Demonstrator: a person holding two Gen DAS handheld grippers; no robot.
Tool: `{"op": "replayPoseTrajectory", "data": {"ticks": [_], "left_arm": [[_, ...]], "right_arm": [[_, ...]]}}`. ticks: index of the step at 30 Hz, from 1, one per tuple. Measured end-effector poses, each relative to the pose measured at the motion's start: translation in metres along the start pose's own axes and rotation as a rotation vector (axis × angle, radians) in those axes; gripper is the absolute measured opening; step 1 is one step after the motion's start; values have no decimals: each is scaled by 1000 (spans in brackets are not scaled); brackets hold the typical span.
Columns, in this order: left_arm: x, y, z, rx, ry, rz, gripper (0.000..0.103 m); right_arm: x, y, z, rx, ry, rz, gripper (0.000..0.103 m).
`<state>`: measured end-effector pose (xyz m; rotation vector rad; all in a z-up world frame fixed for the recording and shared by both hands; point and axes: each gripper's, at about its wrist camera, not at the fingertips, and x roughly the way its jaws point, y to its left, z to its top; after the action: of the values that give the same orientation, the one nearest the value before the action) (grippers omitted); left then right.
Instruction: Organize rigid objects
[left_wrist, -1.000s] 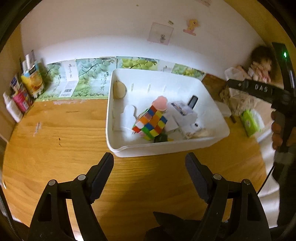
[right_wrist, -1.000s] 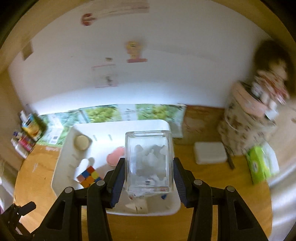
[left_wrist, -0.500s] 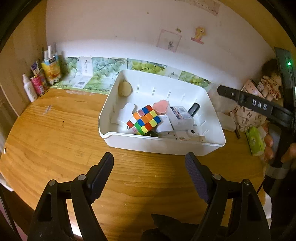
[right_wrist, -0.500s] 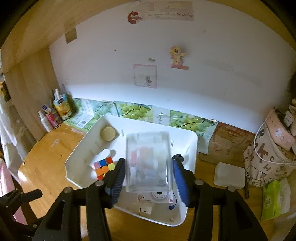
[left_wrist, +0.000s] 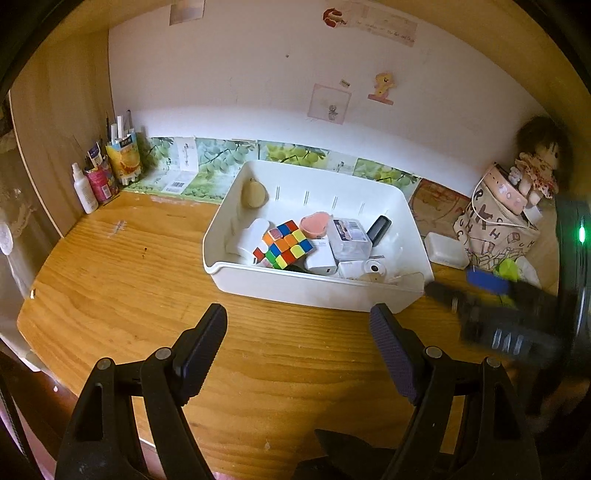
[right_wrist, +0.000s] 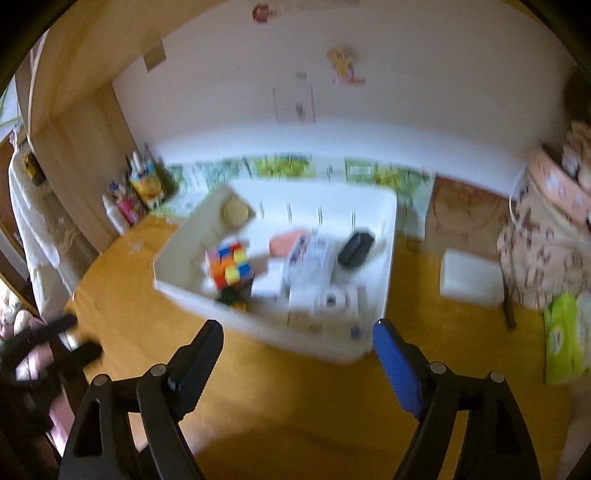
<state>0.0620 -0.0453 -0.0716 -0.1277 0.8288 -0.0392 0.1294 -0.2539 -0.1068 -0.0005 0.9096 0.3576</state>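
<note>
With its jaws opening and nothing between them, the right gripper (right_wrist: 297, 363) hangs over the desk (left_wrist: 122, 280) beside the white bin (left_wrist: 317, 291) that gathers the colour cube (left_wrist: 284, 249) and clear box (left_wrist: 349, 236), while the left gripper (left_wrist: 299, 350) waits wide and empty.

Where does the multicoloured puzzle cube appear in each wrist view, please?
Left wrist: multicoloured puzzle cube sits centre frame, in the white plastic bin's near-left part.
Right wrist: cube sits left of centre, blurred, in the bin.
Shared landmark: small black rectangular object in the bin.
</note>
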Motion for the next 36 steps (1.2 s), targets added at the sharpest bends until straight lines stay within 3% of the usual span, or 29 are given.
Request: {"op": "replayPoseTrajectory", "data": {"ticks": [7, 14, 22, 26, 28, 29, 36], "left_arm": [[-10, -6, 1, 35, 38, 24, 82], [-18, -15, 9, 71, 99, 9, 82], [-33, -16, 10, 92, 94, 19, 90], [-37, -14, 10, 89, 70, 50, 100], [-38, -14, 10, 94, 58, 69, 101], [-37, -14, 11, 97, 55, 77, 101], [-36, -27, 16, 151, -10, 138, 101]], "right_arm": [[-24, 7, -45, 29, 59, -45, 85], [-66, 23, -52, 80, 102, -55, 85], [-97, 40, -50, 123, 124, -77, 85], [-97, 40, -48, 164, 104, -103, 86], [-95, 39, -49, 184, 101, -116, 93], [-93, 39, -49, 191, 103, -123, 103], [-84, 38, -41, 186, 107, -158, 103]]}}
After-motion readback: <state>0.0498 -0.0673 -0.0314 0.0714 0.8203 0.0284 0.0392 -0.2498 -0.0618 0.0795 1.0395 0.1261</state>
